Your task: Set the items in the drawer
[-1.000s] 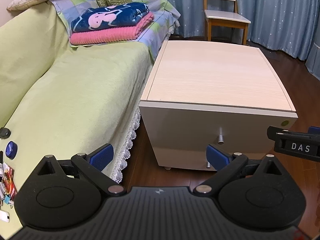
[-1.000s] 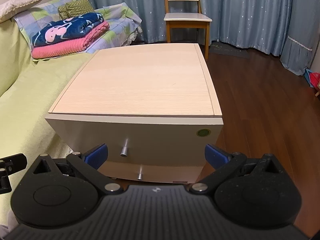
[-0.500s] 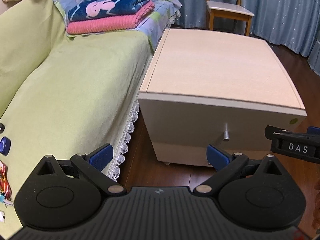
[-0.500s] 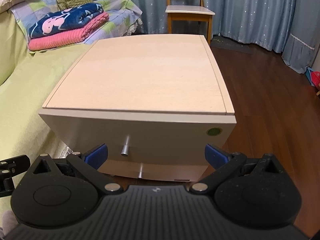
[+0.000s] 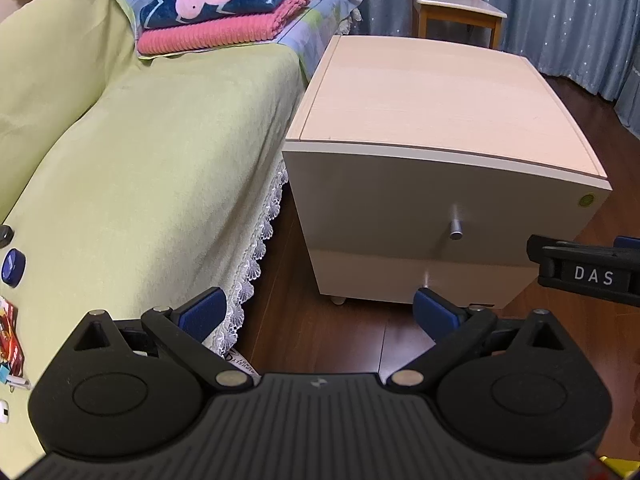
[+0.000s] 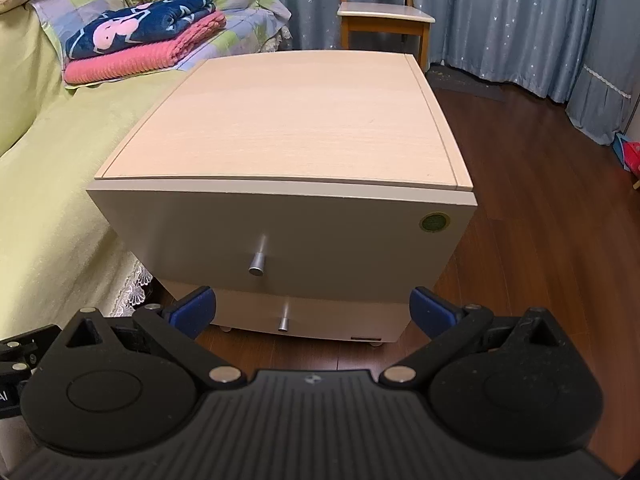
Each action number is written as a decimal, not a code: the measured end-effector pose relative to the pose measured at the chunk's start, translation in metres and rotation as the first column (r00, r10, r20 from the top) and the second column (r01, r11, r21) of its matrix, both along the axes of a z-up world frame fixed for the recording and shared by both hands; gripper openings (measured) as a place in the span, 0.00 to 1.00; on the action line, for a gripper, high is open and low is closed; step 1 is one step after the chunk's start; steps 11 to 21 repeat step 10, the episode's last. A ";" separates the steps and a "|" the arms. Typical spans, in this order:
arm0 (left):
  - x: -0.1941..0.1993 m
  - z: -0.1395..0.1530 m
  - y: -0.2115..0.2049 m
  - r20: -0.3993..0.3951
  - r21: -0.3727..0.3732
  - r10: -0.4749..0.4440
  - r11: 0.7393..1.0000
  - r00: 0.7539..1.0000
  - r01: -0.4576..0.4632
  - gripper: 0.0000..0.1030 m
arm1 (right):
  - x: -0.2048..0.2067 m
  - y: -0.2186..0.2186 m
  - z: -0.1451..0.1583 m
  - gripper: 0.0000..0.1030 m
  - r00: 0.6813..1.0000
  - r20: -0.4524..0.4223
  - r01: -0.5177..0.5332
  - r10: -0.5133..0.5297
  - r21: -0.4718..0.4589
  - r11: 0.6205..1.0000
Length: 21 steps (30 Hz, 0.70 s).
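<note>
Left claw [image 5: 316, 314]: blue-tipped fingers spread wide, nothing between them; held above dark wood floor [image 5: 316, 332], at the gap between bed and cabinet.

Right claw [image 6: 312, 310]: fingers spread wide, empty; faces the cabinet front squarely, well short of it.

Cabinet [image 6: 296, 120]: pale wood top, cream front, on small feet. Straight ahead of the right claw; ahead and to the right of the left claw.

Upper drawer [image 6: 340, 240]: closed; metal knob [image 6: 257, 263] just above and ahead of the right claw's left finger; round green sticker [image 6: 434, 222] at its upper right corner.

Lower drawer [image 6: 332, 316]: closed; second knob [image 6: 284, 318] lies between the right claw's fingertips in that view.

Bed [image 5: 152, 184]: green cover with lace edging, left of the left claw, touching or just beside the cabinet's side.

Small items, on the bed at the far left of the left claw: blue cap [image 5: 13, 267], red packet [image 5: 10, 338], others too cut off to identify.

Folded blankets [image 5: 224, 8]: navy on pink, far end of bed.

Chair [image 6: 382, 8]: beyond the cabinet, before blue curtains [image 6: 520, 20].
</note>
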State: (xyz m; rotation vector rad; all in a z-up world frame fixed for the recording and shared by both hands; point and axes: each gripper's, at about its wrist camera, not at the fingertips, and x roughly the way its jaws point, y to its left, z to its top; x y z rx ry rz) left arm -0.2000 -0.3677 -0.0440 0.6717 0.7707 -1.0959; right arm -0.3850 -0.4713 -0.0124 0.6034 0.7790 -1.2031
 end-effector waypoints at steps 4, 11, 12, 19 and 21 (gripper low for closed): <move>-0.001 0.005 0.006 -0.006 -0.023 -0.004 1.000 1.000 0.004 0.97 | -0.002 0.004 0.005 0.99 1.000 0.005 0.000 0.000 -0.012 1.000; -0.004 0.011 0.010 0.001 -0.052 -0.007 0.999 1.000 0.007 0.97 | -0.005 0.007 0.009 0.99 1.000 0.016 -0.001 0.001 -0.026 1.000; -0.004 0.011 0.010 0.001 -0.052 -0.007 0.999 1.000 0.007 0.97 | -0.005 0.007 0.009 0.99 1.000 0.016 -0.001 0.001 -0.026 1.000; -0.004 0.011 0.010 0.001 -0.052 -0.007 0.999 1.000 0.007 0.97 | -0.005 0.007 0.009 0.99 1.000 0.016 -0.001 0.001 -0.026 1.000; -0.004 0.011 0.010 0.001 -0.052 -0.007 0.999 1.000 0.007 0.97 | -0.005 0.007 0.009 0.99 1.000 0.016 -0.001 0.001 -0.026 1.000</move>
